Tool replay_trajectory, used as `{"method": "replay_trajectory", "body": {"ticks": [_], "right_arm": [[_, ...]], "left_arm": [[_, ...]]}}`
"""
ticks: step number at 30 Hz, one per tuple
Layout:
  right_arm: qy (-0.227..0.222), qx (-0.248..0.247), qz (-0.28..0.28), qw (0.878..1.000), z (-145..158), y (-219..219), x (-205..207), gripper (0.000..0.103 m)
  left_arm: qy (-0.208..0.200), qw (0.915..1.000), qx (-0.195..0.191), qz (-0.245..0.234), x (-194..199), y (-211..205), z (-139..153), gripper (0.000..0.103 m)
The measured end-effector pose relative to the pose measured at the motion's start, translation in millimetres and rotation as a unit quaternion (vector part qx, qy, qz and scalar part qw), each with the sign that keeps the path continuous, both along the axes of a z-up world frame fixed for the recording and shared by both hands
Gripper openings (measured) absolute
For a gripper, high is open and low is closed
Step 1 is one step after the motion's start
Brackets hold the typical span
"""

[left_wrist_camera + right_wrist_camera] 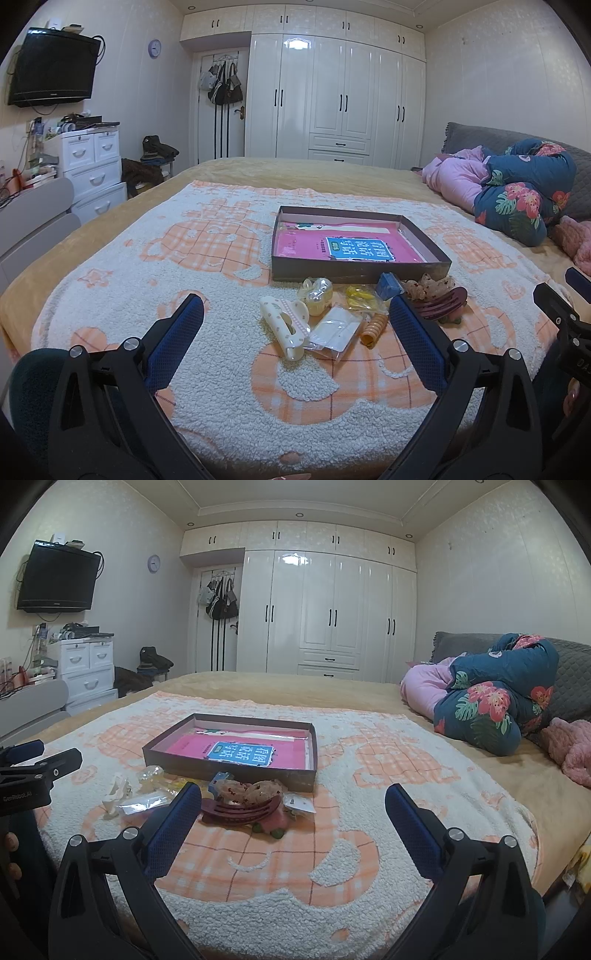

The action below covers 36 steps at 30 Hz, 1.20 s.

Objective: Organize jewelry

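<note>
1. Jewelry and hair pieces lie in a loose heap on the patterned blanket [221,417] covering the bed, just in front of the near wall of a shallow dark box [354,271].
2. Left wrist view: the left gripper [295,314] has its blue-padded fingers [177,332] spread wide, holding nothing and touching nothing; the heap sits between and just beyond the tips.
3. In that view the pieces read clearly: a cream claw clip [284,326] nearest, a clear packet [334,330] beside it, a pale pearly clip [317,293], a yellow piece [360,295], an orange coil tie [373,326], a blue block [388,286] and a dark red clip [443,304] under a speckled bow [428,286].
4. The right finger pad partly covers the dark red clip; at the far right edge the other gripper's black frame shows.
5. Right wrist view: the right gripper [293,801] also stands wide apart and empty, above bare blanket, with the heap off to its left, near its left finger.
6. Only this view shows a small card packet [301,805] right of the dark red clip and a pink-and-green piece [275,825] in front of it; the cream clip is small and half hidden here.
7. Inside the box lies a pink sheet with a blue label [240,755].
8. Bundled quilts [491,705] lie far right; a white wardrobe [332,616] fills the far wall.
</note>
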State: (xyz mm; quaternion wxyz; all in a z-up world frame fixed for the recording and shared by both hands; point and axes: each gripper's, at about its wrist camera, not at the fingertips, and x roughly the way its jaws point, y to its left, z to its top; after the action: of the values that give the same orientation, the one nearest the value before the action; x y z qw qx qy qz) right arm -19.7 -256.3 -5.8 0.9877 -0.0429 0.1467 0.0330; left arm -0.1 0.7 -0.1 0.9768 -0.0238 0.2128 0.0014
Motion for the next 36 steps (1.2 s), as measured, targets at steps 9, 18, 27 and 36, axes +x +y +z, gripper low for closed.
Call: {"method": "replay_trajectory", "body": {"ticks": [9, 18, 27, 36], "right_arm": [[0.0, 0.0, 0.0, 1.0, 0.1, 0.1, -0.1, 0.097], [-0.001, 0.001, 0.0, 1.0, 0.4, 0.7, -0.4, 0.097], [-0.002, 0.0, 0.0, 1.0, 0.4, 1.4, -0.4, 0.097], [-0.001, 0.0, 0.002, 1.0, 0.0, 4.5, 0.7, 0.097]], "left_arm": [[0.0, 1.0, 0.001, 0.0, -0.1, -0.2, -0.1, 0.092], [0.0, 1.0, 0.001, 0.0, -0.1, -0.2, -0.1, 0.092], [0.0, 1.0, 0.001, 0.0, -0.4, 1.2, 2.5, 0.092], [0.0, 1.0, 0.001, 0.0, -0.3, 0.9, 2.4, 0.092]]}}
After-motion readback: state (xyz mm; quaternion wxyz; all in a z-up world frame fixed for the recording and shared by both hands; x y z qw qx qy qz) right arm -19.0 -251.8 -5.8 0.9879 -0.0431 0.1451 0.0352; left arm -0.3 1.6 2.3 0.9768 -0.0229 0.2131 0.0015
